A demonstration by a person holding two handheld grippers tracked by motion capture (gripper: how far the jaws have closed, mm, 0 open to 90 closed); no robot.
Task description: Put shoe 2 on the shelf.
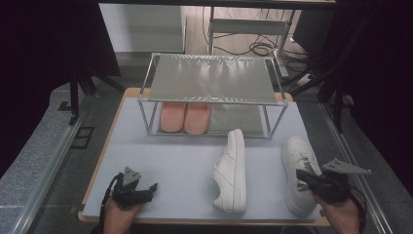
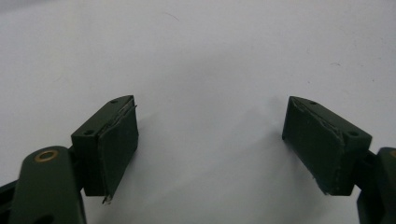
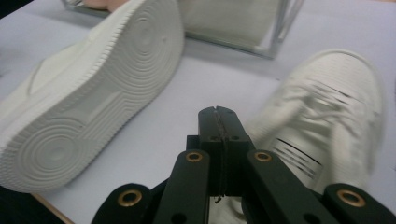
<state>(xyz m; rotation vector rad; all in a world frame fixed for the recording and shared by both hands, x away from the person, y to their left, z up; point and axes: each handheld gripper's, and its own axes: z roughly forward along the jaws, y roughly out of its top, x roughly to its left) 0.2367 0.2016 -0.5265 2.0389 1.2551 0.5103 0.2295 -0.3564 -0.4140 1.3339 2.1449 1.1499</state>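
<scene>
On the surface [image 1: 185, 165], right gripper [image 1: 303, 176] w/ jaws closed, empty, over upright sneaker [image 1: 298, 170]; left gripper [image 1: 152, 187] wide open, empty.

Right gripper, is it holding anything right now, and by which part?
Nothing is held. The right gripper has its jaws shut together with nothing between them, beside the upright white sneaker. The left gripper is open over the bare table.

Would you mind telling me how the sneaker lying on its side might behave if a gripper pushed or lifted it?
The side-lying sneaker rests on its narrow flank, sole exposed, so a push would probably tip it flat or make it slide and pivot on the smooth table. The thick ribbed sole looks fairly stiff; the upper likely yields when pinched. It seems light for its size.
</scene>
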